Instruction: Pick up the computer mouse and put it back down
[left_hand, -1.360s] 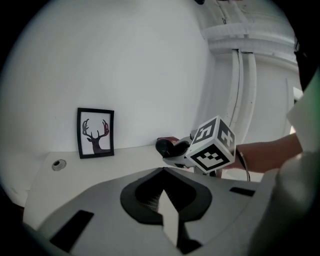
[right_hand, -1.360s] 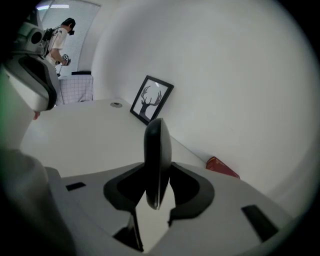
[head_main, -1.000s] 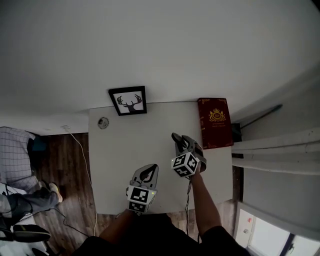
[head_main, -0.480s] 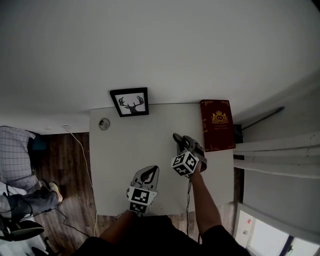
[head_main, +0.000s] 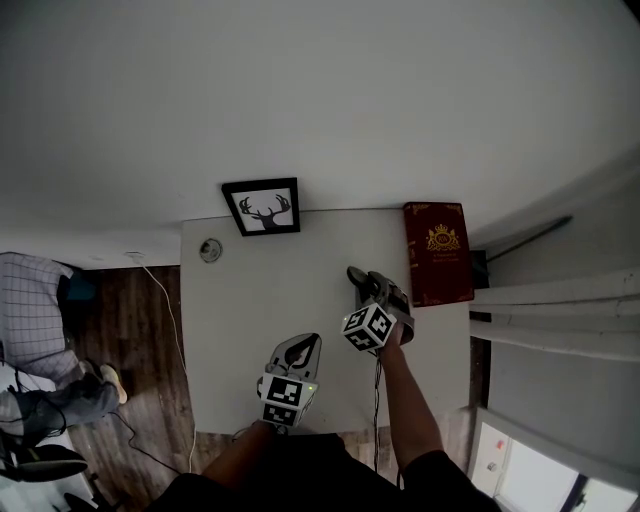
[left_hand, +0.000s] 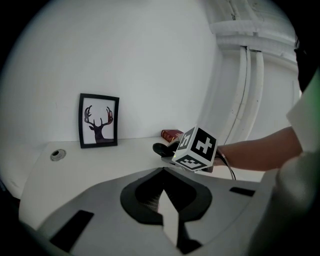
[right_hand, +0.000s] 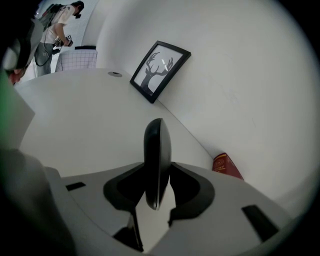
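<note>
Fingers of the right gripper (head_main: 366, 283) clamp the computer mouse (right_hand: 157, 160) edgewise over the table (head_main: 250, 295), apparently for set-down; the left gripper (head_main: 301, 348) idles, fingers shut and empty.

The black computer mouse (right_hand: 157, 160) stands on edge, clamped between the jaws of the right tongs (right_hand: 153, 196).
</note>
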